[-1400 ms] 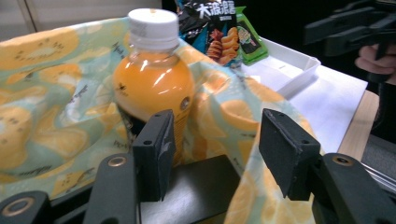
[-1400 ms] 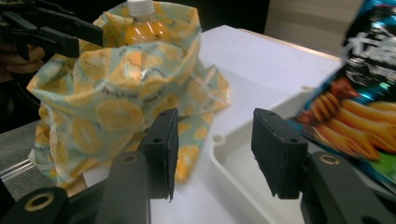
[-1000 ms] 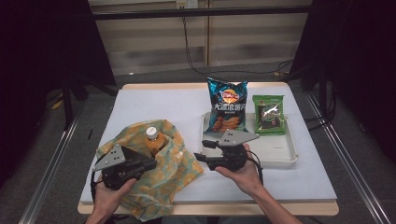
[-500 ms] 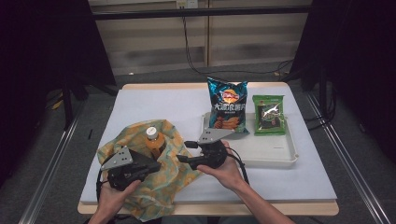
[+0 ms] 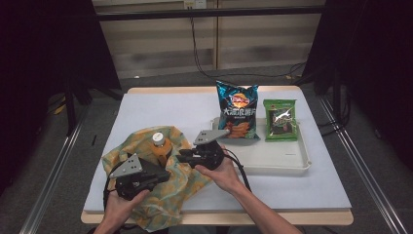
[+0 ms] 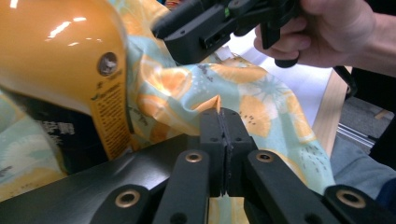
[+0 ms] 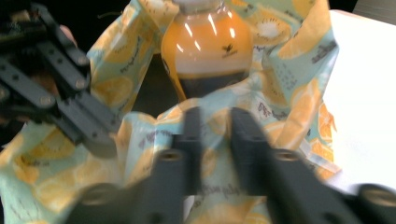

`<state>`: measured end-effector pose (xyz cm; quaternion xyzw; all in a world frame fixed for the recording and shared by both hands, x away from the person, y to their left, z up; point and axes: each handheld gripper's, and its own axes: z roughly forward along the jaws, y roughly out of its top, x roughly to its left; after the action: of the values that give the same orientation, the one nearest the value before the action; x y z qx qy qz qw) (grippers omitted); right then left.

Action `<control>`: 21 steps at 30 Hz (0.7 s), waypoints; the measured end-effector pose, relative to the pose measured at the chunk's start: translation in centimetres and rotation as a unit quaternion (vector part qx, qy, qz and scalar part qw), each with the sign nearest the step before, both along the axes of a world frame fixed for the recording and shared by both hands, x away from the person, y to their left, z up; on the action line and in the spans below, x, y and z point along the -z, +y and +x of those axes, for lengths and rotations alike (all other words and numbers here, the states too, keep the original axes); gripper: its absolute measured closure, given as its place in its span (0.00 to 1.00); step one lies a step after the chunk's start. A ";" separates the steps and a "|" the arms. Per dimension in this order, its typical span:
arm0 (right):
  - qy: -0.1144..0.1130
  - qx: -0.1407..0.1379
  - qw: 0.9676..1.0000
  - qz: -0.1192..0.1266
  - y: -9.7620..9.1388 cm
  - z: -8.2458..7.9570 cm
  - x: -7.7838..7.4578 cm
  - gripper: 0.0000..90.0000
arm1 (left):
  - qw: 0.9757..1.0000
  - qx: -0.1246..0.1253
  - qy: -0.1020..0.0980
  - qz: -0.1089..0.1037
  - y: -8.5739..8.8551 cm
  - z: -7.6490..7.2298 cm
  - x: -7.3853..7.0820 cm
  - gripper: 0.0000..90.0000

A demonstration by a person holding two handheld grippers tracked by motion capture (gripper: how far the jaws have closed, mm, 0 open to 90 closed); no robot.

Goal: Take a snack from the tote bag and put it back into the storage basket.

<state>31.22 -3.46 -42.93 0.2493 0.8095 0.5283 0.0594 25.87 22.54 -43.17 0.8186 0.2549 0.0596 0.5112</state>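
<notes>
An orange juice bottle (image 5: 158, 146) (image 6: 56, 51) (image 7: 208, 46) stands in a crumpled cloth bag (image 5: 122, 153) (image 6: 261, 98) (image 7: 289, 93) printed with orange slices, at the table's front left. My left gripper (image 5: 165, 174) (image 6: 223, 116) is shut on the bag's rim just in front of the bottle. My right gripper (image 5: 181, 157) (image 7: 215, 116) meets the rim from the right, close to the left one (image 7: 100, 140). Its jaws have just been closing, and a fold of the cloth fills the narrow gap between them.
A white tray (image 5: 292, 161) lies to the right of the bag. A blue chips bag (image 5: 237, 109) and a green snack packet (image 5: 281, 119) stand at its far side. The table's front edge runs just below both hands.
My right gripper has moved left from the tray to the bag's rim, and its jaws have drawn together on the cloth. The left gripper has kept its grip and place.
</notes>
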 end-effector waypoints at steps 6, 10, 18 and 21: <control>0.011 -0.002 1.000 -0.002 -0.6 -0.1 0.9 1.00 | 1.000 -0.009 -0.002 -0.003 0.4 -0.1 0.0 0.86; 0.012 0.004 1.000 -0.015 -0.8 -0.2 1.8 1.00 | 1.000 -0.018 -0.007 -0.008 0.9 -0.1 -0.2 0.81; 0.020 0.012 0.999 -0.024 -1.2 -0.1 3.1 1.00 | 0.999 -0.040 -0.006 -0.013 1.8 0.1 -0.1 0.80; 0.014 0.009 1.000 -0.014 -1.3 -0.1 2.8 0.99 | 0.999 -0.034 -0.005 -0.009 1.8 0.1 -0.1 0.81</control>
<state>31.09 -4.73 -45.69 0.2629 0.8153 0.5128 0.0567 25.94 24.30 -43.11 0.8047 0.2804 0.0782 0.5175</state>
